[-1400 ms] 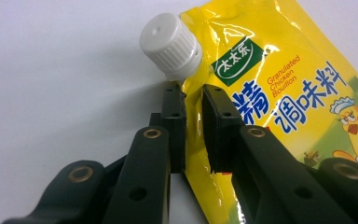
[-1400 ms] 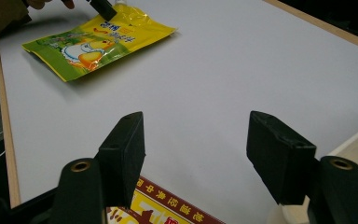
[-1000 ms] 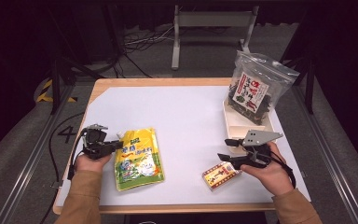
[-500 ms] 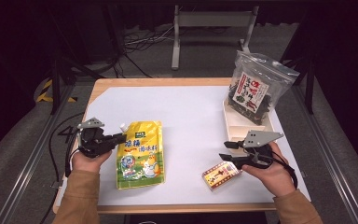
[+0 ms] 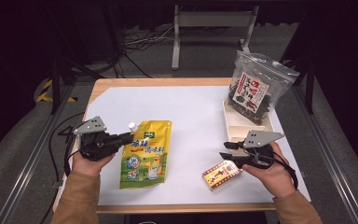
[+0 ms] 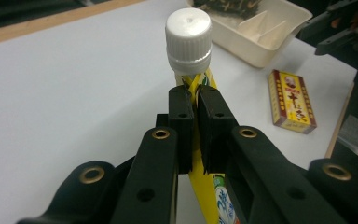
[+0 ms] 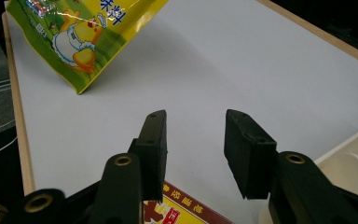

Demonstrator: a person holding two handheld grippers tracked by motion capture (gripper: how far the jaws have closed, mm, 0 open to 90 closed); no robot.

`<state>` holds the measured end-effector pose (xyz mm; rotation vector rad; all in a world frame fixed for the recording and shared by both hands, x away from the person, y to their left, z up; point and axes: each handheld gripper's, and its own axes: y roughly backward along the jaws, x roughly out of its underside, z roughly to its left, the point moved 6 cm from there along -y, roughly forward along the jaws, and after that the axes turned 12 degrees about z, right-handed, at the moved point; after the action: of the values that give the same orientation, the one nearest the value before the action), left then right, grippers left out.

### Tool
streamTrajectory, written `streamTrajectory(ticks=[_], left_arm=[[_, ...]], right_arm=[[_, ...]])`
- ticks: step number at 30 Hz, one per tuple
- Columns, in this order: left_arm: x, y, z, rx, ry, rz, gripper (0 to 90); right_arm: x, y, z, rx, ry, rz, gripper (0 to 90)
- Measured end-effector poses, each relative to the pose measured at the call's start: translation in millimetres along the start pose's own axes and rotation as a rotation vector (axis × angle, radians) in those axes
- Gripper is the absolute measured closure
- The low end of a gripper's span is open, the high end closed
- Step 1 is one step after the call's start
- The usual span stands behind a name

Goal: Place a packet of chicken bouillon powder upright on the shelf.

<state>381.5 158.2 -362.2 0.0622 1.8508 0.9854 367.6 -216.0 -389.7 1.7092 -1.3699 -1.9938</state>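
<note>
A yellow spouted pouch (image 5: pixel 146 154) with a white cap (image 6: pixel 188 35) is held at the table's left, raised off the white sheet. My left gripper (image 5: pixel 121 138) is shut on the pouch's edge just below the spout; in the left gripper view both pads (image 6: pixel 181 122) clamp the yellow film. My right gripper (image 5: pixel 228 155) stands open above a small red-and-yellow box (image 5: pixel 222 174) near the front right. In the right gripper view its jaws are apart over bare sheet, with the box (image 7: pixel 182 212) just beneath them and the pouch (image 7: pixel 81 32) farther off.
A cream divided tray (image 5: pixel 241 128) sits at the right edge, with a clear bag of dark dried food (image 5: pixel 254 88) leaning in its far end. The wooden table edge (image 5: pixel 182 207) runs along the front. Cables lie on the floor beyond.
The left gripper has lifted and swung the pouch a little to the right, its spout end now higher. The right gripper has barely moved and stays open over the box.
</note>
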Motion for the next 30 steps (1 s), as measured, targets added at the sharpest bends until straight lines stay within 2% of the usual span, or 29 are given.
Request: streamTrajectory(ticks=[6,10,12,15,16,17,18,21,23,30], left_arm=[[-3.7,2.8,-8.2,0.022,-0.022,-0.025,85.5],[-8.6,6.3,-16.0,0.016,-0.071,-0.039,85.6],[-11.2,7.9,-21.6,0.032,-0.081,-0.055,85.6],[-12.5,9.1,-23.7,0.027,-0.095,-0.067,85.6],[-14.7,10.9,-27.5,0.024,-0.110,-0.090,85.6],[-15.4,11.7,-28.5,0.026,-0.117,-0.096,85.7],[-15.9,11.9,-30.3,0.040,-0.117,-0.106,85.7],[-17.5,12.0,-33.7,0.044,-0.127,-0.120,85.9],[-18.6,11.4,-35.2,0.043,-0.142,-0.127,86.0],[-23.6,9.8,-42.7,0.055,-0.157,-0.167,86.3]], right_arm=[[-1.5,2.6,0.3,0.000,-0.007,-0.012,60.0],[-4.5,3.4,2.8,-0.010,-0.004,-0.022,60.1],[-6.5,4.0,4.4,-0.013,-0.001,-0.025,59.9],[-7.8,4.6,5.4,-0.017,-0.003,-0.029,59.4],[-9.2,5.2,6.0,-0.020,-0.008,-0.034,58.3],[-12.1,6.3,7.0,-0.031,-0.032,-0.063,55.3],[-13.0,6.4,7.5,-0.037,-0.041,-0.072,54.9],[-16.1,5.4,7.6,-0.046,-0.052,-0.091,54.8],[-18.7,3.5,7.5,-0.051,-0.052,-0.093,54.6],[-31.7,-3.7,9.4,-0.062,-0.045,-0.100,53.8]])
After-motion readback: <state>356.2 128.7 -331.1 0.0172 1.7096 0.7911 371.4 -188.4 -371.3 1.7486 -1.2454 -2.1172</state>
